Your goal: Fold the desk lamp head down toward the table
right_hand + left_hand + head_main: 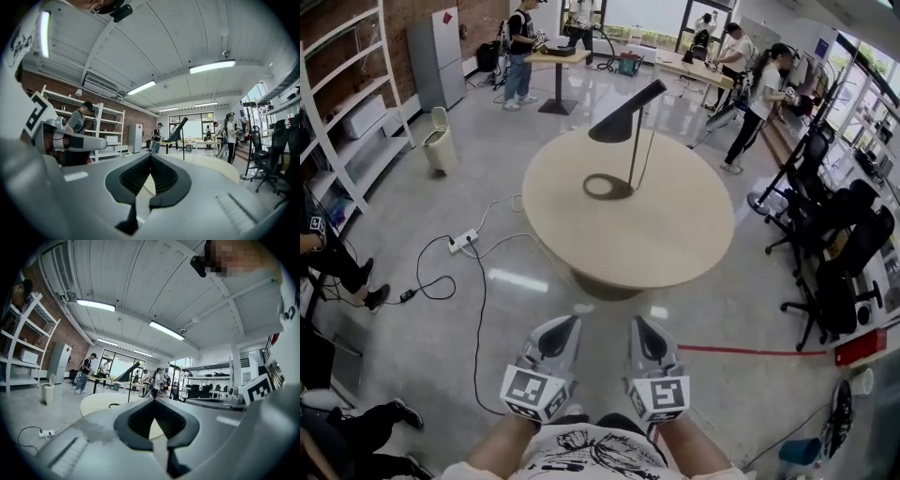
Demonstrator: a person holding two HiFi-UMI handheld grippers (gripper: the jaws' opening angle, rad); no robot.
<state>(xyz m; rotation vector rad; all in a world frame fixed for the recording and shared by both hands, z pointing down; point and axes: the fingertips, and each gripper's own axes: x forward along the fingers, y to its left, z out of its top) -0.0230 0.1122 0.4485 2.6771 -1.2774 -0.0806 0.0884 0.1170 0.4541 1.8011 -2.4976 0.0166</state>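
A black desk lamp [628,122] stands on the round beige table [675,234], its cone head raised and tilted, a thin stem running down to a ring base [607,187]. My left gripper [573,321] and right gripper [636,321] are held side by side close to my body, well short of the table's near edge. Both have their jaws shut with nothing between them. The left gripper view shows the gripper [153,398] and the lamp [127,373] far ahead. In the right gripper view, that gripper [150,154] also points toward the distant lamp [178,129].
A power strip [464,241] and black cables lie on the floor to the left. A waste bin [441,141] stands beyond them, with white shelves [356,122] at far left. Office chairs [839,262] crowd the right. A red tape line [750,351] crosses the floor. People stand at the back.
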